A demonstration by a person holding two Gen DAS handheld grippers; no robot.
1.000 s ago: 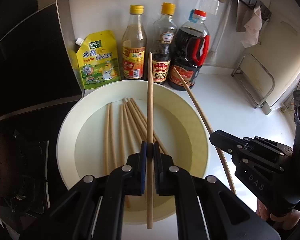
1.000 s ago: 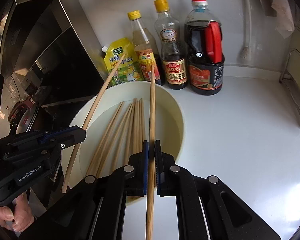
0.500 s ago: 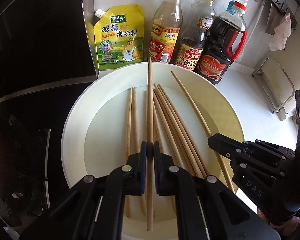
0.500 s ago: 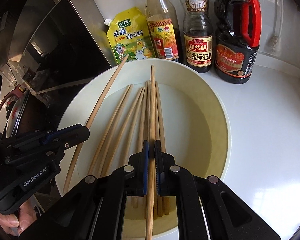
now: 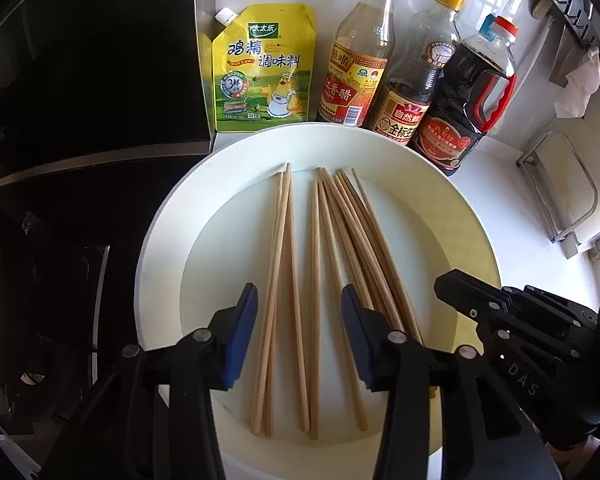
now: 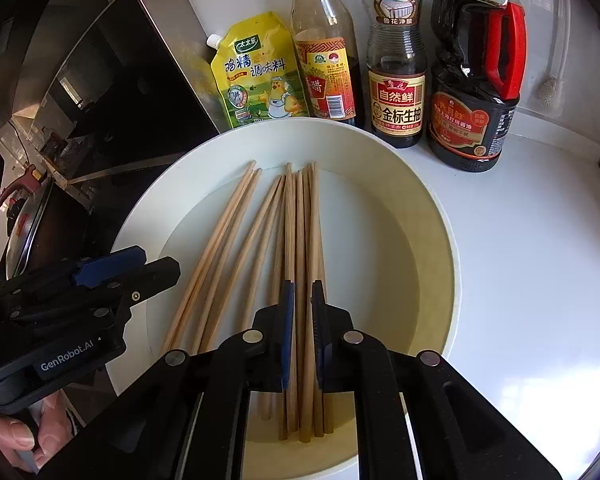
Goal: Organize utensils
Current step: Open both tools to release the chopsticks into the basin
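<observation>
Left claw [image 5: 298, 334] wide open, empty; right claw [image 6: 302, 334] slightly parted, gripping nothing, over chopsticks [image 5: 316, 240] in bowl [image 5: 440, 192].

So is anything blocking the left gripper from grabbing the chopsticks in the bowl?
Nothing visible does. The left gripper is open right above the chopsticks, which lie loose in the white bowl. The right gripper hovers over its own side.

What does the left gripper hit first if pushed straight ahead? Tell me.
Probably the chopsticks lying in the bowl, right between the open left gripper fingers; beyond them the bowl's far wall. Depth is unclear.
</observation>
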